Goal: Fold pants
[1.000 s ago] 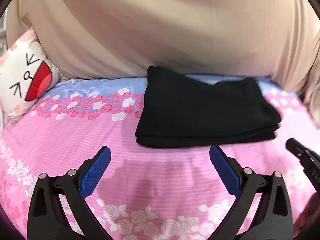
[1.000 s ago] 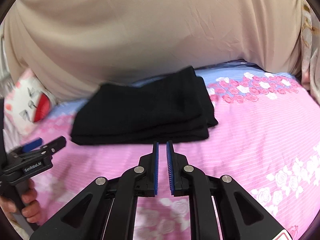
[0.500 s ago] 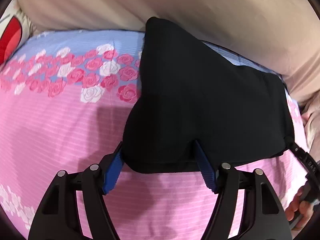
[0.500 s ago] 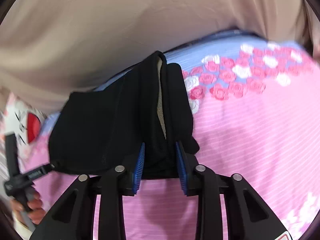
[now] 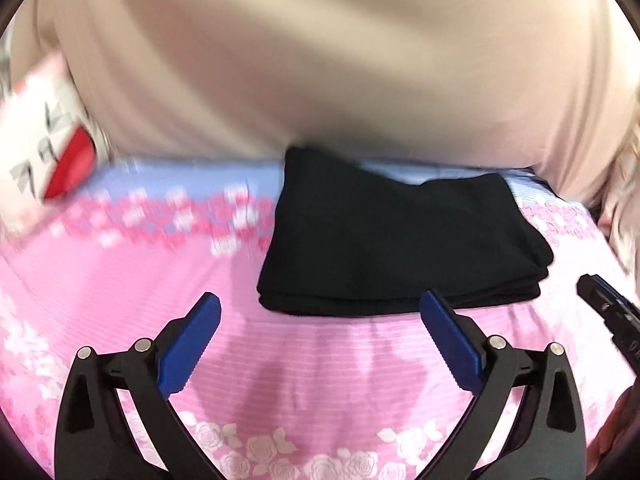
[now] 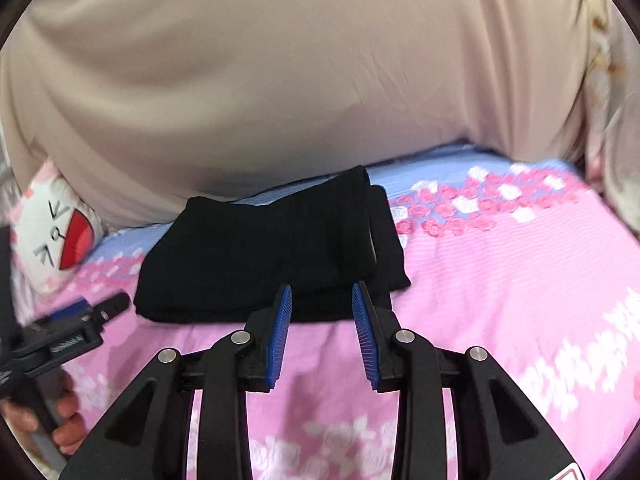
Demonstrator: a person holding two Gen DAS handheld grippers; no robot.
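Note:
The black pants (image 5: 400, 240) lie folded in a flat stack on the pink flowered bedsheet (image 5: 120, 280), near the beige curtain. My left gripper (image 5: 320, 308) is wide open and empty, just short of the stack's near edge. In the right wrist view the pants (image 6: 272, 252) lie ahead, and my right gripper (image 6: 322, 300) is open with a moderate gap, its tips at the stack's near edge, holding nothing. The right gripper's tip also shows at the right edge of the left wrist view (image 5: 604, 304).
A beige curtain (image 5: 320, 60) hangs behind the bed. A white cushion with a red mouth face (image 6: 56, 236) lies at the back left. The left gripper and the hand holding it (image 6: 60, 340) show at left in the right wrist view.
Half a second ago both grippers were closed around the stack's edge. Both have let go, opened and drawn back; the pants lie flat on the sheet.

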